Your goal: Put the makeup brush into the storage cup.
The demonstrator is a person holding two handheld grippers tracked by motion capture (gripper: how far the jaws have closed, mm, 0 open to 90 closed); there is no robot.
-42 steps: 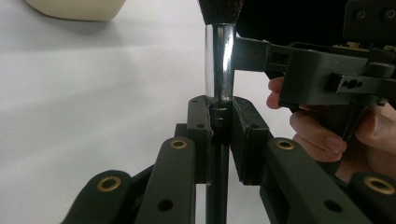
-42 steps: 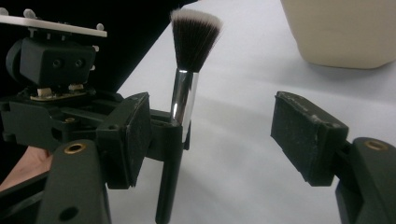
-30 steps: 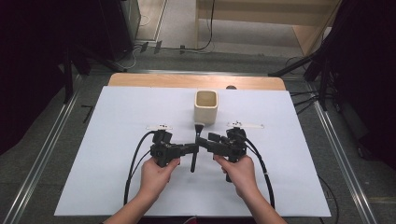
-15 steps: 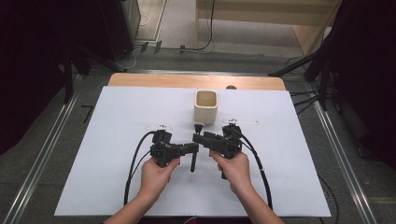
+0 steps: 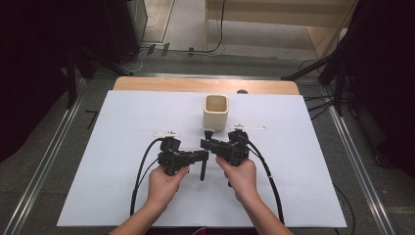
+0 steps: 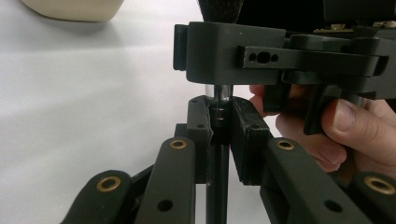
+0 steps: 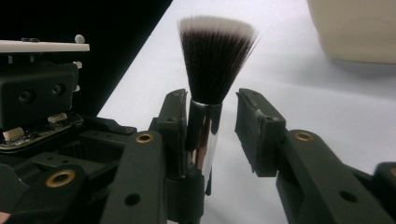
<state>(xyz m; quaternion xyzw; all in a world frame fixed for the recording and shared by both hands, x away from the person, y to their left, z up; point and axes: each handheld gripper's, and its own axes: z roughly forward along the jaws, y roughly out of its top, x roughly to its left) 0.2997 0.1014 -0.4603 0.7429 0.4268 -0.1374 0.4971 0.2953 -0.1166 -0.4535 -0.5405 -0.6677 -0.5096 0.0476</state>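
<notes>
The white-covered desk (image 5: 122,147) carries everything, and beyond both grippers, toward its far edge, stands a cream square-mouthed ceramic cup (image 5: 216,110), probably where the brush is meant to go, bristles up. The left gripper (image 5: 199,157), held in the person's left hand (image 5: 164,183), is closed tight on the slim black handle of a makeup brush with a shiny silver ferrule and dark, white-tipped bristles (image 5: 202,168). In the left gripper view the jaws press the stem from both sides (image 6: 217,154), which keeps the brush steady while the other hand comes in. The right gripper (image 5: 207,143), in the right hand (image 5: 241,176), sits just above the left one on the same brush. In the right gripper view its jaws stand part open around the ferrule (image 7: 203,135): one pad lies against the metal, the other is clear of it with a gap showing, so it has no grip yet. The bristle head (image 7: 215,56) fans out just past those jaws, pointing toward the cup. This looks like a handover, with the right gripper taking the upper end so the left can let go of the handle
</notes>
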